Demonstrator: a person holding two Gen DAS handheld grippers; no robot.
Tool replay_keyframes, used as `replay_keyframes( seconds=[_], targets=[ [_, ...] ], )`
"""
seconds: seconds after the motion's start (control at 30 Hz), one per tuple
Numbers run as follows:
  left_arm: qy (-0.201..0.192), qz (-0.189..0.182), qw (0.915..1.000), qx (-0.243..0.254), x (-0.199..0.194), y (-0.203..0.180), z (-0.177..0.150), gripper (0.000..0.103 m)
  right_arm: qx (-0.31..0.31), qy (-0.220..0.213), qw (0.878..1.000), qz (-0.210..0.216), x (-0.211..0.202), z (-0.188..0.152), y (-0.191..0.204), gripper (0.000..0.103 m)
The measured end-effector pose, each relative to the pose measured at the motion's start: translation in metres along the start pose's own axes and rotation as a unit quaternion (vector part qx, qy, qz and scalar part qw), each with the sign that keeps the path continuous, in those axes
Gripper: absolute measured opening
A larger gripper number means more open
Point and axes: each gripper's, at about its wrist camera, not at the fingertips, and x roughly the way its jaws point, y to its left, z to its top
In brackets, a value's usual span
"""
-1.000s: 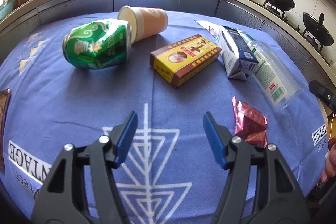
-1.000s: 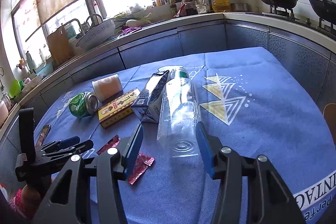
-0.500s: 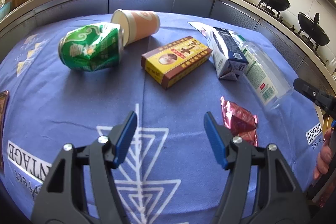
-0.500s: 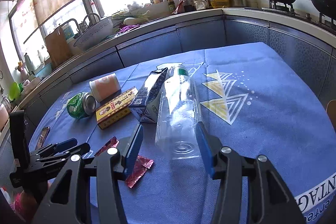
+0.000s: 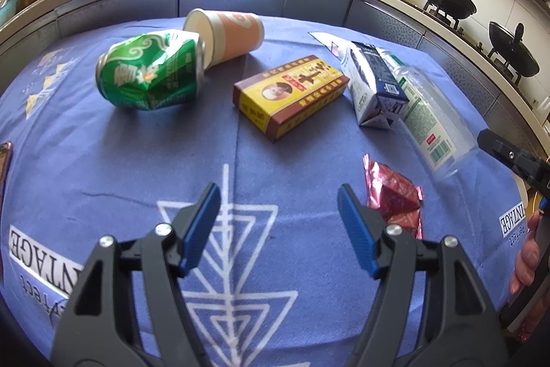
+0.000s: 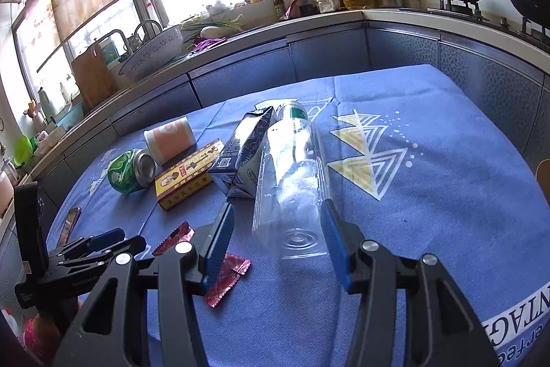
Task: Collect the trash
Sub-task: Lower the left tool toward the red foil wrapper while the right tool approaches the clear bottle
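1. The tabletop, under a blue cloth, carries all the trash; nothing is lifted yet, and no bin shows in either view, so I judge the collecting is at its start.
2. A clear plastic bottle lies on its side, base toward the right tool. That tool's jaws stand apart on either side of the base; the right-hand pad looks close to or at the wall, the left-hand one clear, so nothing is gripped.
3. A dark milk carton leans against the bottle's left side.
4. A dented green can lies touching a tipped paper cup at the far left.
5. A yellow-and-brown box sits flat between can and carton.
6. A red foil wrapper lies just beside the left tool, off its right-hand jaw. That tool's jaws are opening, with only bare cloth between them.
7. Step in hand, as I read it: lining up first grasps. The right tool needs to push forward and clench on the bottle without nudging the carton. The left needs to shift toward the wrapper, which is thin and may slip.
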Motion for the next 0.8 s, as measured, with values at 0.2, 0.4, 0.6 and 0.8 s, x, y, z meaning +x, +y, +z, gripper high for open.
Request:
replay_keyframes(
  seconds=[0.2,0.4,0.6,0.8],
  targets=[
    [-0.005,-0.015,0.9999,-0.004,-0.007,-0.001,0.000,0.073,0.002,0.003,1.000,0.000,0.002,-0.001,0.001,0.054],
    [0.002,-0.043,0.9990,-0.006,-0.008,-0.005,-0.001,0.074,0.000,0.009,1.000,-0.001,0.007,-0.001,0.002,0.059],
    [0.013,-0.072,0.9972,0.009,-0.001,-0.021,-0.003,0.074,-0.001,0.017,1.000,-0.009,0.012,-0.003,0.003,0.061],
    [0.032,-0.088,0.9952,0.028,0.015,-0.040,-0.002,0.074,0.003,0.027,1.000,-0.012,0.018,-0.004,0.001,0.062]
  ],
)
